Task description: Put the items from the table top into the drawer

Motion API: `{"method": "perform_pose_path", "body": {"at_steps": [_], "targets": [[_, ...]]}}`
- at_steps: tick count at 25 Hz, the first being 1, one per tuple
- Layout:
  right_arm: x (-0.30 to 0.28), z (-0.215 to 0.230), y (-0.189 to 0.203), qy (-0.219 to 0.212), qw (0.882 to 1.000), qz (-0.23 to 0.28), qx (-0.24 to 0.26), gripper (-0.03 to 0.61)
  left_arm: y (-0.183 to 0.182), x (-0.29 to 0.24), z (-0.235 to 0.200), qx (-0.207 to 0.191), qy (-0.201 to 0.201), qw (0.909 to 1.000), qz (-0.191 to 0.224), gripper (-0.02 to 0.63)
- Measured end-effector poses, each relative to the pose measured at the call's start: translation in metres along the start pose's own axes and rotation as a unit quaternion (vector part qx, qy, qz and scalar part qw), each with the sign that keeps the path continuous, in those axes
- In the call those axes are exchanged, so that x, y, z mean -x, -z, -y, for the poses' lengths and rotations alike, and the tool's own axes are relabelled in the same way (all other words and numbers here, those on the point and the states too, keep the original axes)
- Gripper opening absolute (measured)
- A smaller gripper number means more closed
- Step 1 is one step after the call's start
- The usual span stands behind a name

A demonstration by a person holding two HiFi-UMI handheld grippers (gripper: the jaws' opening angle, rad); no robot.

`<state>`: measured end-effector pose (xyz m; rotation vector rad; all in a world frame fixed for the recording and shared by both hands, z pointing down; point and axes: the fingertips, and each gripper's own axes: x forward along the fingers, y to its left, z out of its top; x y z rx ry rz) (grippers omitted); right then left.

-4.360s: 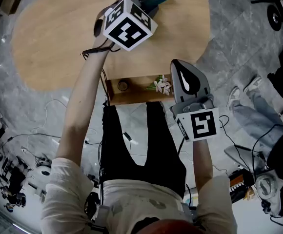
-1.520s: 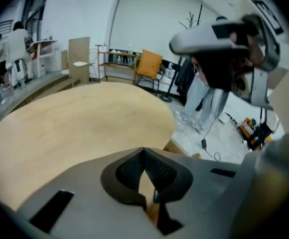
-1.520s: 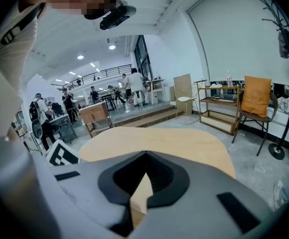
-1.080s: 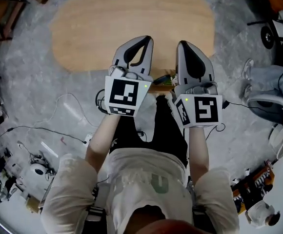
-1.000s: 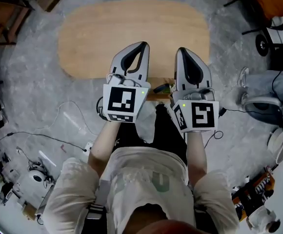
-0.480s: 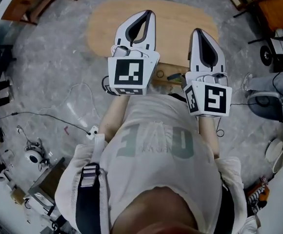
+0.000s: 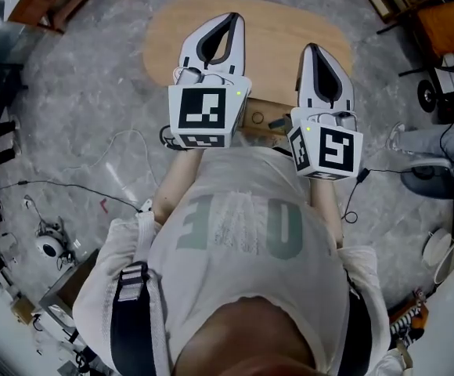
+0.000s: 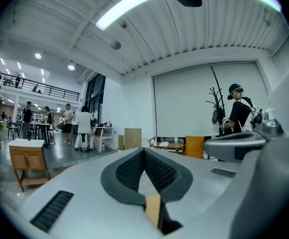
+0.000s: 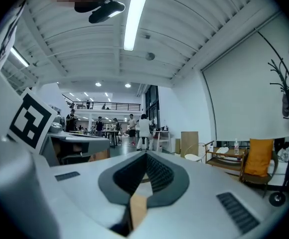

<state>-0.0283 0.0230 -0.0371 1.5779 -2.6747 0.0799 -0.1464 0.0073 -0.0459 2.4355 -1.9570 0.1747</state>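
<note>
Above the oval wooden table (image 7: pixel 274 30), left gripper (image 7: pixel 228 20) and right gripper (image 7: pixel 318 49) hover level, jaws together, empty. Items (image 7: pixel 278 122) lie in the open drawer (image 7: pixel 257 116); a knee might knock it.

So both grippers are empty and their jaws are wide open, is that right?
Not quite. Both are empty, but the jaws are closed together, not wide open. The left gripper shows this in the left gripper view, and the right gripper in the right gripper view.
</note>
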Motion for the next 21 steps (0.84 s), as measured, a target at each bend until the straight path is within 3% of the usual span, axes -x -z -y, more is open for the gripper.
{"method": "perform_pose_path", "body": {"at_steps": [4, 21], "targets": [[0.001, 0.007, 0.000, 0.008, 1.000, 0.004, -0.006, 0.005, -0.001, 0.003, 0.004, -0.016, 0.007, 0.9998, -0.001, 0.006], [-0.003, 0.012, -0.002, 0.012, 1.000, 0.003, 0.012, 0.005, 0.000, -0.002, 0.004, -0.020, 0.015, 0.9997, -0.005, 0.006]]}}
